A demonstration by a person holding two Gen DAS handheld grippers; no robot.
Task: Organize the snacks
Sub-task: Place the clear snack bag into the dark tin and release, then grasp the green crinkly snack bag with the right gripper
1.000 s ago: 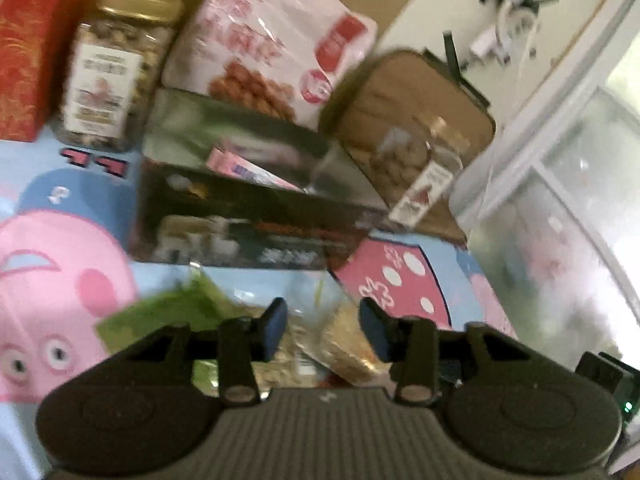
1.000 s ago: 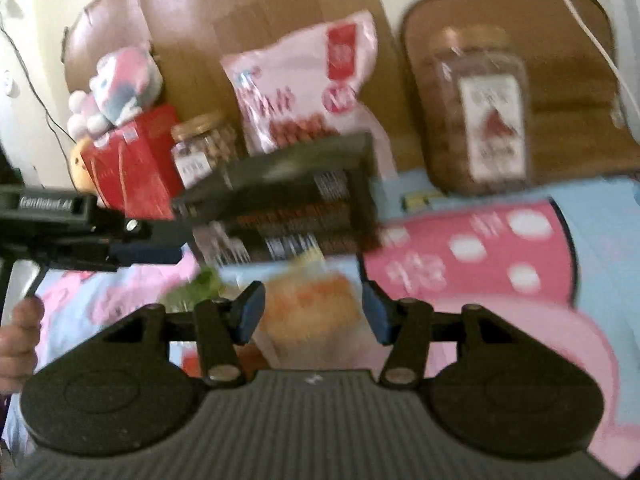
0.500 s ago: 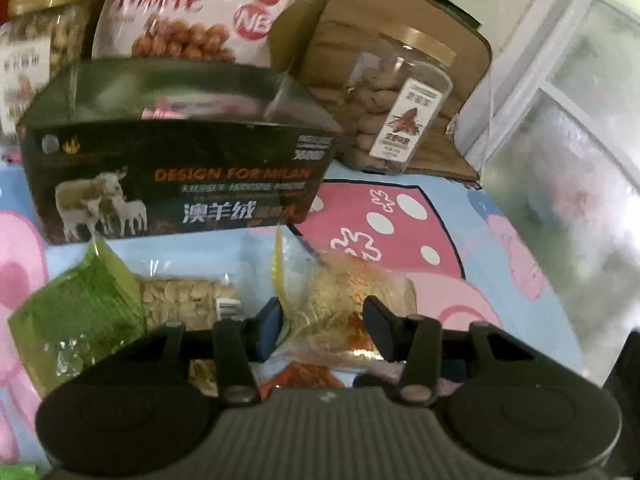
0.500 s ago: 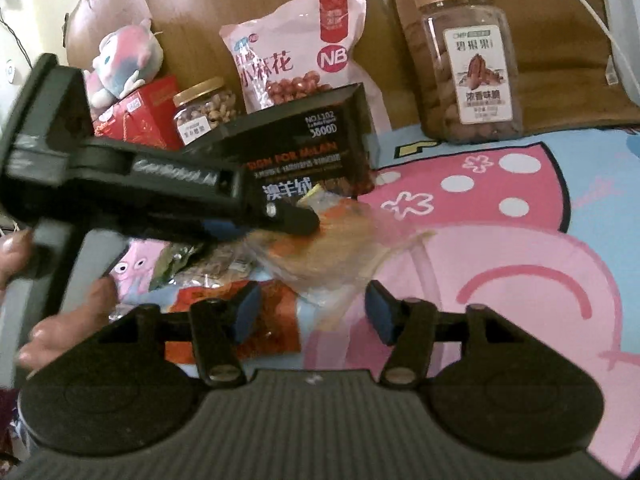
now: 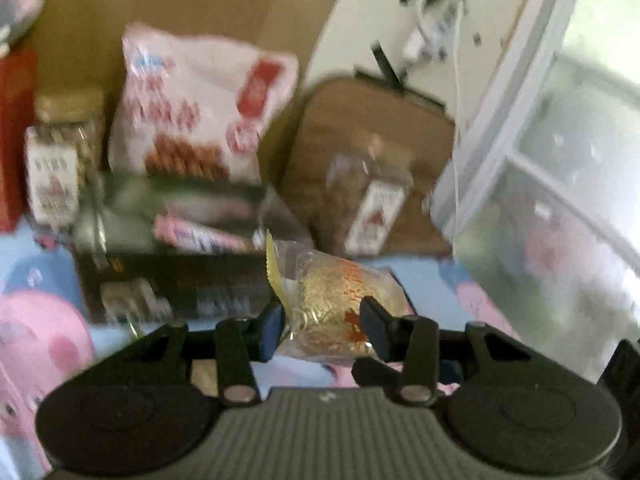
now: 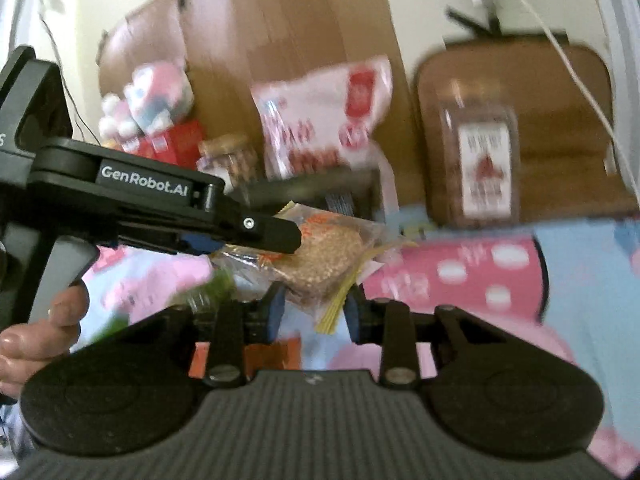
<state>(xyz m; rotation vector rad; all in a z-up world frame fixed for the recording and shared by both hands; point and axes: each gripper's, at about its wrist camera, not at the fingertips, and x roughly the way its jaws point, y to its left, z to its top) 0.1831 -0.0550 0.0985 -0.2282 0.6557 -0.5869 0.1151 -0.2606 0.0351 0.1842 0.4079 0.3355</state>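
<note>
Your left gripper (image 5: 322, 326) and right gripper (image 6: 312, 308) both have the clear snack packet (image 5: 340, 304) between their closing jaws, pads pressing its opposite ends, packet lifted off the cartoon mat (image 6: 580, 280). Right view alone shows your hand (image 6: 36, 340) on the left handle; left view alone shows a pink pack (image 5: 200, 236) inside the open dark box (image 5: 176, 276).

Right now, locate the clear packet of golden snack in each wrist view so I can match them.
Left wrist: the clear snack packet sits low and centre, between the left tool's closing jaws.
Right wrist: the packet sits centre, under the left tool and reaching between the right tool's closing jaws.
Shared landmark: the dark box behind it.
</note>
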